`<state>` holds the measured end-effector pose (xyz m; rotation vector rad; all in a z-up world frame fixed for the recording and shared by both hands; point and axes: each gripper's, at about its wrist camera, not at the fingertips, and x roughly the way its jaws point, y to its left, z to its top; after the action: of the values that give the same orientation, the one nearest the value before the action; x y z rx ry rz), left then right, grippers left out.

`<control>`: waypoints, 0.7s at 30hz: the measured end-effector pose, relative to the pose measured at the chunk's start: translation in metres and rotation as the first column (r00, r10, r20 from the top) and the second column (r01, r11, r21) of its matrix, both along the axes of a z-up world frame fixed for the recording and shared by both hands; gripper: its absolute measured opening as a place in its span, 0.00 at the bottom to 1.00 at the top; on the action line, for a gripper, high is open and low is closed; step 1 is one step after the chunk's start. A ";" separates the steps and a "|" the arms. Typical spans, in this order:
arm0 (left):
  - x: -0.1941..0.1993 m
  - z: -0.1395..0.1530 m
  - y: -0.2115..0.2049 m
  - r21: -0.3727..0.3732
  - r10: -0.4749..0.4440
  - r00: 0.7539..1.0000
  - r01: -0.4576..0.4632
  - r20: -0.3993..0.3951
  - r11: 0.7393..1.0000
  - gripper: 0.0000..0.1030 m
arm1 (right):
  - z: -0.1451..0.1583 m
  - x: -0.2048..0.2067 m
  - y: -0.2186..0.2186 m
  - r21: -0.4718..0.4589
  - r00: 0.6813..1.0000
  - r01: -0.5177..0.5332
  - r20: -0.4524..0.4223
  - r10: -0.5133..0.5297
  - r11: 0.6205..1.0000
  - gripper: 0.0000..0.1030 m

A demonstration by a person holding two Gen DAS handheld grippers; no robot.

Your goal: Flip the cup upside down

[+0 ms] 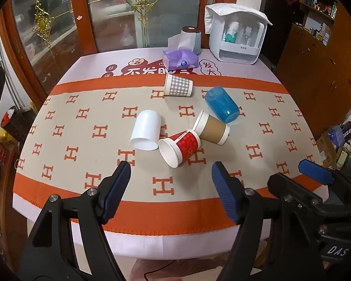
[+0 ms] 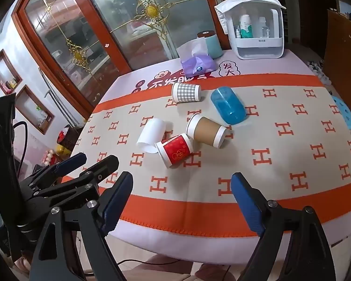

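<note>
Cups lie toppled ahead of my grippers, red cup (image 1: 180,147) nearest, mouth toward me, closer to left gripper (image 1: 170,187); both grippers spread, empty.

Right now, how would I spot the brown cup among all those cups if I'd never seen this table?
Start at the round table with the orange-and-beige cloth; five cups lie on their sides near its middle. The brown cup lies just nearer than the blue plastic cup, touching the red cup. It alone has a plain kraft-brown sleeve between white bands.
</note>
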<state>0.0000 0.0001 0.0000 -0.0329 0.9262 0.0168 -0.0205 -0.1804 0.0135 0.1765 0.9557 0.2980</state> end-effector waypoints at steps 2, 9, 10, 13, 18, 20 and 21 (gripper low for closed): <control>0.000 0.000 0.000 0.000 -0.005 1.000 0.005 -0.004 1.000 0.67 | 0.000 0.000 0.000 -0.009 1.000 0.000 -0.002 0.000 1.000 0.84; -0.008 -0.004 0.013 -0.031 -0.009 1.000 0.009 -0.005 0.999 0.67 | 0.000 0.000 0.001 -0.017 1.000 0.002 -0.010 -0.002 1.000 0.84; -0.008 -0.008 0.014 -0.031 -0.003 1.000 0.003 -0.004 1.000 0.67 | 0.000 0.000 0.001 -0.016 1.000 0.002 -0.009 -0.002 1.000 0.84; -0.004 -0.006 0.012 -0.035 0.007 1.000 -0.007 -0.019 0.999 0.67 | 0.000 0.001 0.001 -0.020 1.000 0.003 -0.009 -0.003 1.000 0.84; -0.002 -0.003 0.010 -0.030 0.011 1.000 -0.011 -0.022 0.999 0.67 | 0.000 0.000 0.003 -0.024 1.000 0.003 -0.008 -0.003 1.000 0.84; -0.004 -0.001 0.009 -0.029 0.012 1.000 -0.013 -0.017 1.000 0.67 | -0.001 0.001 0.003 -0.023 1.000 0.002 -0.008 -0.002 1.000 0.84; -0.004 -0.001 0.008 -0.027 0.012 1.000 -0.013 -0.017 1.000 0.67 | -0.001 0.000 0.003 -0.024 1.000 0.002 -0.008 -0.002 1.000 0.84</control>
<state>-0.0041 0.0084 -0.0014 -0.0642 0.9435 0.0160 -0.0203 -0.1775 0.0124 0.1567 0.9666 0.2839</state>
